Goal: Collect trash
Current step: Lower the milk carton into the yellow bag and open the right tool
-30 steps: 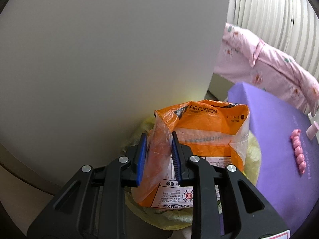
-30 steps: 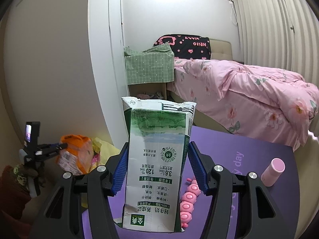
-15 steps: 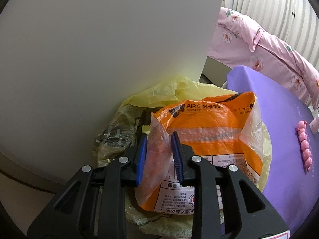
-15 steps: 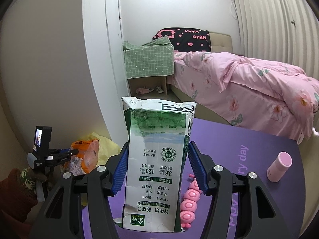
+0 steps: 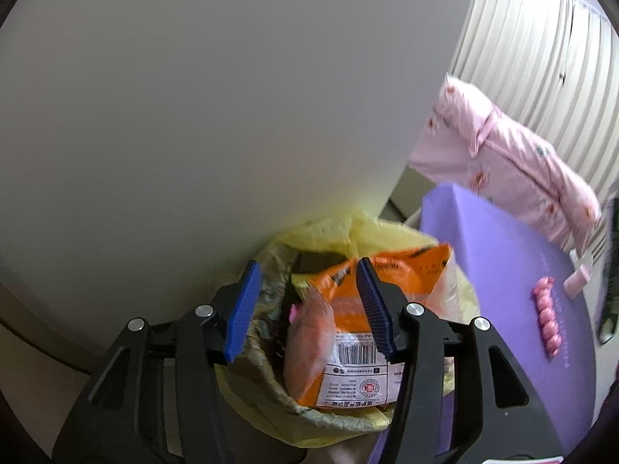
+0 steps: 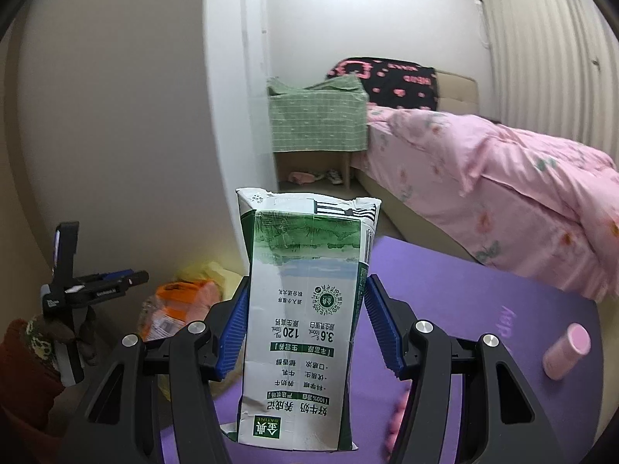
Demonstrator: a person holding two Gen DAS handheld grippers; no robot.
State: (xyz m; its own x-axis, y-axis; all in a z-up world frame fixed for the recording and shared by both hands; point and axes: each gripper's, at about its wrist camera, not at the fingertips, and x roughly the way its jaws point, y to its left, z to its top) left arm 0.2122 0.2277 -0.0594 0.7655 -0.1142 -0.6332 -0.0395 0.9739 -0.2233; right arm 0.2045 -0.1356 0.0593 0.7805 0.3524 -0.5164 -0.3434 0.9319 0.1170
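Orange wrapper (image 5: 359,332) is now loose: half a second ago the left tool (image 5: 307,301) was clamped on its edge, now the jaws stand wide apart with nothing between the pads. Wrapper sits in the mouth of the yellow trash bag (image 5: 271,379), upper part poking above the rim, against the white wall (image 5: 193,116). Reads as drop done, first item collected.

Milk carton (image 6: 305,309) is unchanged: right tool (image 6: 305,324) still closed on its sides, carton upright, above the purple mat (image 6: 483,309). From the right wrist view the bag with the wrapper is off to the left, near the left tool.

Probably next: left tool backs out, right brings the carton over. Pink tube (image 6: 566,350) and pink beaded thing (image 5: 545,324) are on the mat; can't tell if they're trash.
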